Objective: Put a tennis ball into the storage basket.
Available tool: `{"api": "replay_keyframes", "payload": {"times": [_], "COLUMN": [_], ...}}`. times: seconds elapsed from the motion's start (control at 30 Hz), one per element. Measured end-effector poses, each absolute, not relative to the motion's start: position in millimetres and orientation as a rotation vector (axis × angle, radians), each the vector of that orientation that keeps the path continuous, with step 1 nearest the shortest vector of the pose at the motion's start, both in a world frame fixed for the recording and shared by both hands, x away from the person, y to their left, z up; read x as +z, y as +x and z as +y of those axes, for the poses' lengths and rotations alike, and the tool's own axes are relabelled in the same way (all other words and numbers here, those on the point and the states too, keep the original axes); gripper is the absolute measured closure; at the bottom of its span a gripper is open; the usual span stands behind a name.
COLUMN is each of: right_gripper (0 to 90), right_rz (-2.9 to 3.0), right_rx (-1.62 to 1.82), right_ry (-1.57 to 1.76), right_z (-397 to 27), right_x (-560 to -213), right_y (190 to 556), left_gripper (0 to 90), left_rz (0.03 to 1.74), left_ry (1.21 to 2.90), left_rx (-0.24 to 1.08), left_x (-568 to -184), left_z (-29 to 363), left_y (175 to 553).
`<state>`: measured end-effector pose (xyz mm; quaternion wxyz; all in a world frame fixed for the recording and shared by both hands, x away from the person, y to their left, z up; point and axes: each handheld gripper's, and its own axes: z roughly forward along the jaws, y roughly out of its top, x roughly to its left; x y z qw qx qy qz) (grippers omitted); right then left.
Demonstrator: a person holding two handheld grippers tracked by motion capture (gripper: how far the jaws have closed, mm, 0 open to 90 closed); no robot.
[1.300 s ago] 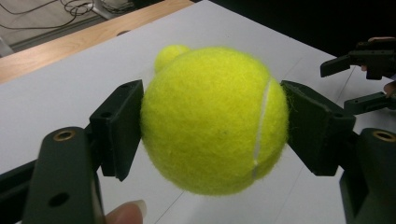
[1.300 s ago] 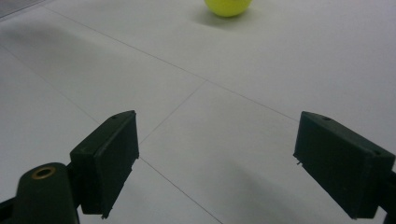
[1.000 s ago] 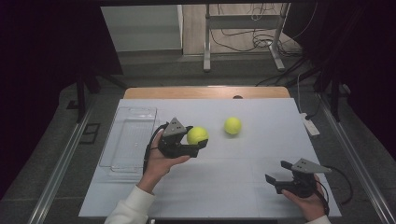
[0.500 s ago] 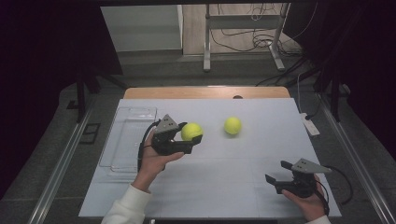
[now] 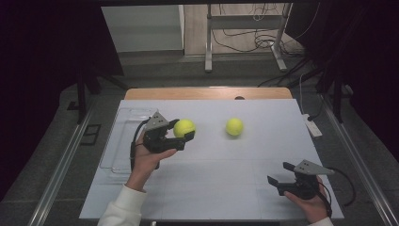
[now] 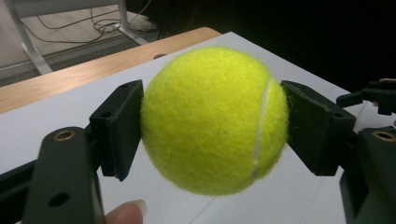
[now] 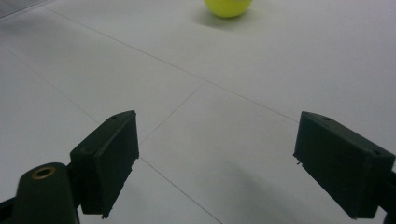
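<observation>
Jaws of our left gripper (image 5: 181, 135) clench one tennis ball (image 5: 184, 127), lifted beside the clear tray (image 5: 123, 141); second ball (image 5: 234, 126) awaits, right gripper (image 5: 278, 182) released.

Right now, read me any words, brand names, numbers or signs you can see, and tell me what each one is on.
None readable: the held tennis ball shows plain felt and a white seam.
The second tennis ball shows no mark.
The clear tray and white table carry no print.

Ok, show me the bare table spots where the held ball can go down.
Bare: the middle stretch between the left gripper, loose ball and right gripper; also the near edge between both hands. Occupied: the clear tray at the table's left; held ball.
</observation>
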<state>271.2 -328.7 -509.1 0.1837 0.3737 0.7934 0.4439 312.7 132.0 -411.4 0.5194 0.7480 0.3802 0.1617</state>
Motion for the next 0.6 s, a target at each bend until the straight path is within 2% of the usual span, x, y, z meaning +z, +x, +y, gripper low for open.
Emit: {"api": "replay_keyframes", "payload": {"times": [0.6], "right_gripper": [13.8], "right_rz": [2.236], "right_rx": [1.252], "right_ry": [1.058], "right_z": [-329.0], "right_x": [-509.0], "right_y": [270.9], "left_gripper": [26.4], "left_rz": [0.944], "left_ry": [1.766], "left_rx": [0.411], "left_x": [-410.6], "left_z": [143.5], "left_y": [314.0]}}
